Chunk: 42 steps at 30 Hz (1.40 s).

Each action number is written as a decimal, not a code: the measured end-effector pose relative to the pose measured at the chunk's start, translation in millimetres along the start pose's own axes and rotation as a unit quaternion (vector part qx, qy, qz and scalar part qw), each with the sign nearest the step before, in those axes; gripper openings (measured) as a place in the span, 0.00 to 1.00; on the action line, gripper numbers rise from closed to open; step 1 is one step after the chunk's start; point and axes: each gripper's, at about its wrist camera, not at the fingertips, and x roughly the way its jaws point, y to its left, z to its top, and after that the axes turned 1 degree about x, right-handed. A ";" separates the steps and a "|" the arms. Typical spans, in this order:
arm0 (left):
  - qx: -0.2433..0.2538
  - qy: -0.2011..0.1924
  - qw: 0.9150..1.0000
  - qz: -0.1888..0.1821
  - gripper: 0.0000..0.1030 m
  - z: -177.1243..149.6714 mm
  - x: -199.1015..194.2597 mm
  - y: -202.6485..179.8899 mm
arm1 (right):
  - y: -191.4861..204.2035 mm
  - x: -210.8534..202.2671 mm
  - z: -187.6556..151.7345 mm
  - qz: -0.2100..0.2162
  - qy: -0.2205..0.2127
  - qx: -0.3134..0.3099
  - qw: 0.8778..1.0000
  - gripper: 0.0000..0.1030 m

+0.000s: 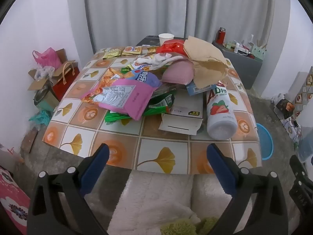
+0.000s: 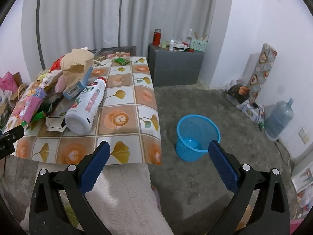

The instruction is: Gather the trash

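A low table point(image 1: 121, 148) with a ginkgo-leaf and latte-art tiled cloth fills the middle of the left wrist view. On it, a heap of trash point(image 1: 156, 78) spreads from the centre toward the far edge: a torn brown paper bag point(image 1: 205, 58) on top, a pink snack packet point(image 1: 125, 98) at the near left, and a flattened white carton point(image 1: 182, 117) beside a strawberry drink bottle point(image 1: 221, 113) lying on its side at the right. A blue mesh wastebasket point(image 2: 197, 137) stands upright on the grey floor, right of the table and apart from it. The left gripper point(image 1: 157, 156) and the right gripper point(image 2: 159, 156) hover at the near edge, jaws spread wide with nothing between them.
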 end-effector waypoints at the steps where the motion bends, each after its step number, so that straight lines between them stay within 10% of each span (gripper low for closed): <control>1: 0.000 -0.001 1.000 0.000 0.95 0.0 -0.1 0.0 | 0.0 -0.2 0.1 0.000 0.000 0.000 1.000 0.93; 42: -0.005 0.009 1.000 0.012 0.95 -1.6 4.2 9.3 | -0.6 -3.4 2.1 0.002 0.001 0.000 1.000 0.93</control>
